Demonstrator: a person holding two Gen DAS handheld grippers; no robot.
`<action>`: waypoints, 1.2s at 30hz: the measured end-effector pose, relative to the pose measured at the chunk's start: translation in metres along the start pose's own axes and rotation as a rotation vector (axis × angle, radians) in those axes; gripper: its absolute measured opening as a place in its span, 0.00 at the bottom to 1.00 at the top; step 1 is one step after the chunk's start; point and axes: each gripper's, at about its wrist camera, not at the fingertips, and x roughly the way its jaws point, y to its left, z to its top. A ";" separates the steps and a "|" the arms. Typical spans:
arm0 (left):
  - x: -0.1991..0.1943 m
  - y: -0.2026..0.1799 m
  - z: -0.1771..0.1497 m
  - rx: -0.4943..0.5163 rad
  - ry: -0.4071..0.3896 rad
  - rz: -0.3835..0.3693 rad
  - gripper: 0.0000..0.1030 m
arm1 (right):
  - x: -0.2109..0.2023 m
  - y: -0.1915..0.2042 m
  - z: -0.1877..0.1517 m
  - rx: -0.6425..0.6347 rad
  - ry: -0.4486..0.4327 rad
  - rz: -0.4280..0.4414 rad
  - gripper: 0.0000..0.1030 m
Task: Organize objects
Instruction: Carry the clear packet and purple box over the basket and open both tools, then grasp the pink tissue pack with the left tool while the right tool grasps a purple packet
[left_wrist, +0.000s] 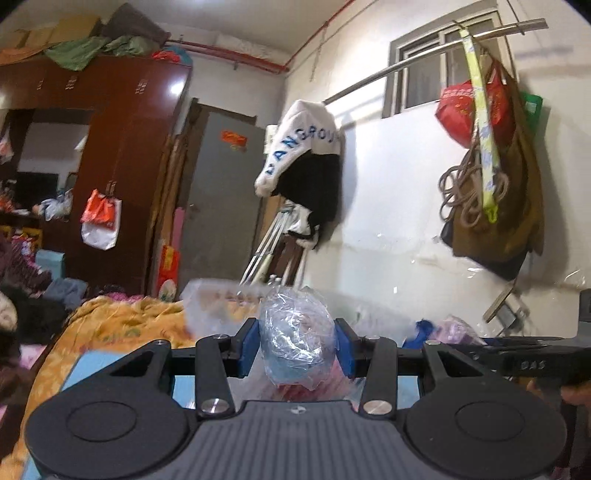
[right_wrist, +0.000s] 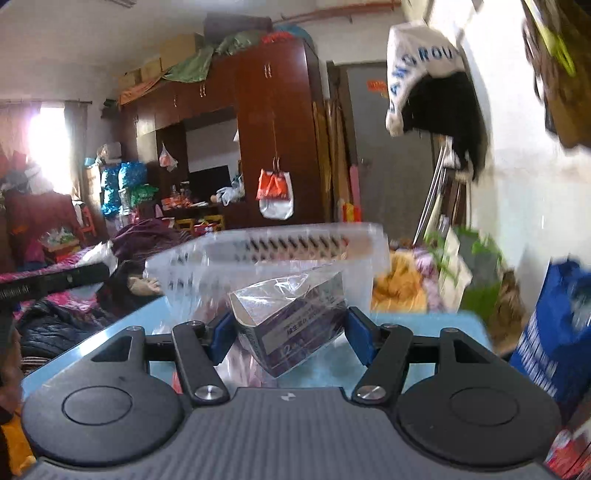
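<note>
My left gripper (left_wrist: 297, 338) is shut on a crumpled clear plastic bag (left_wrist: 295, 332) with pale blue and pink contents, held up above a light blue surface (left_wrist: 96, 363). My right gripper (right_wrist: 290, 325) is shut on a purple box wrapped in clear plastic (right_wrist: 291, 325), tilted with one corner down. Just beyond the box stands a clear plastic basket (right_wrist: 273, 258) with slotted walls; the same clear basket (left_wrist: 218, 306) shows blurred behind the bag in the left wrist view. The other gripper's black body (left_wrist: 532, 356) crosses the right edge there.
An orange-yellow quilt (left_wrist: 122, 325) covers the bed left of the blue surface (right_wrist: 424, 325). A dark brown wardrobe (left_wrist: 122, 147) and grey door (left_wrist: 221, 192) stand behind. Clothes (left_wrist: 306, 162) and bags (left_wrist: 495, 177) hang on the white wall. A blue bag (right_wrist: 557, 332) stands at the right.
</note>
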 end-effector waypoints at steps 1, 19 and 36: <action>0.008 -0.004 0.011 0.008 0.004 -0.002 0.46 | 0.005 0.004 0.010 -0.016 -0.008 -0.001 0.64; 0.160 -0.005 0.043 -0.019 0.228 0.147 0.83 | 0.097 -0.010 0.055 -0.025 0.049 -0.107 1.00; 0.040 -0.044 -0.065 0.119 0.258 -0.039 0.93 | 0.018 -0.033 -0.030 0.061 0.071 -0.108 1.00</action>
